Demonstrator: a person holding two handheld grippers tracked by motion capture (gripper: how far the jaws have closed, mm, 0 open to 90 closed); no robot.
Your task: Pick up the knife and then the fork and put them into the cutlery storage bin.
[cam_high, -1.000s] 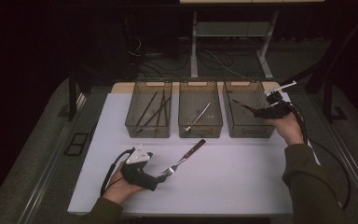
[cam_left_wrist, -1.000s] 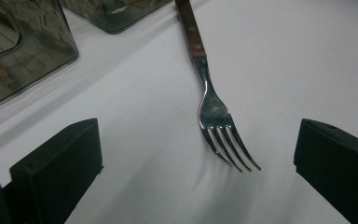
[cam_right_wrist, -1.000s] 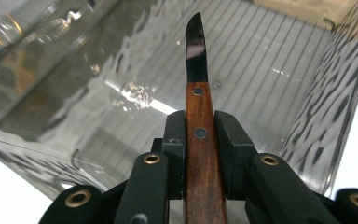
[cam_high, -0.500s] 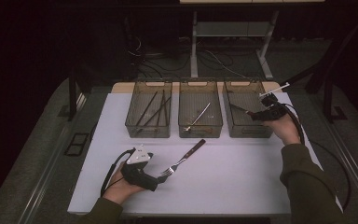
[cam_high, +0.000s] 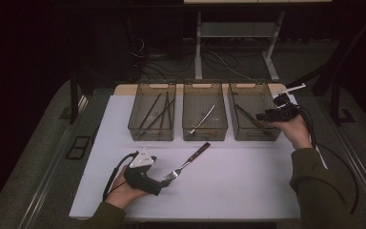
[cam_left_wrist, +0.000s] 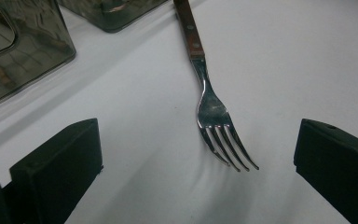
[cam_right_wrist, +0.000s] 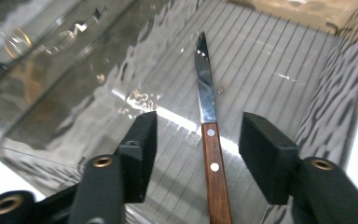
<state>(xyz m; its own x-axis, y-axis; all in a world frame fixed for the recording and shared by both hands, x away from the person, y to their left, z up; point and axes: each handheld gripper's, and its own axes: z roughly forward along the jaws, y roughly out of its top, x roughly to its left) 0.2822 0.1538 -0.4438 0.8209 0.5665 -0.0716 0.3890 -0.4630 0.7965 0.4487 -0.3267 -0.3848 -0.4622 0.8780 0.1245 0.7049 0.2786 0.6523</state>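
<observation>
Right gripper (cam_high: 262,116) over the right-hand bin (cam_high: 240,133) near the table's far edge: jaws just opened, unclenched astride the wooden-handled knife (cam_right_wrist: 210,140) lying inside. Left gripper (cam_high: 164,183), near edge: jaws spread, flanking the fork (cam_left_wrist: 214,109) tines, no contact.

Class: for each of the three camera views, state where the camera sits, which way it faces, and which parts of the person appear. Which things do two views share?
High view: above the table's near edge, facing forward and down; forearms, left gripper, right gripper.
Left gripper view: on that gripper, facing the fork; open jaws.
Right gripper view: facing into the right bin; open jaws flank the knife.
Shared: fork, knife.
</observation>
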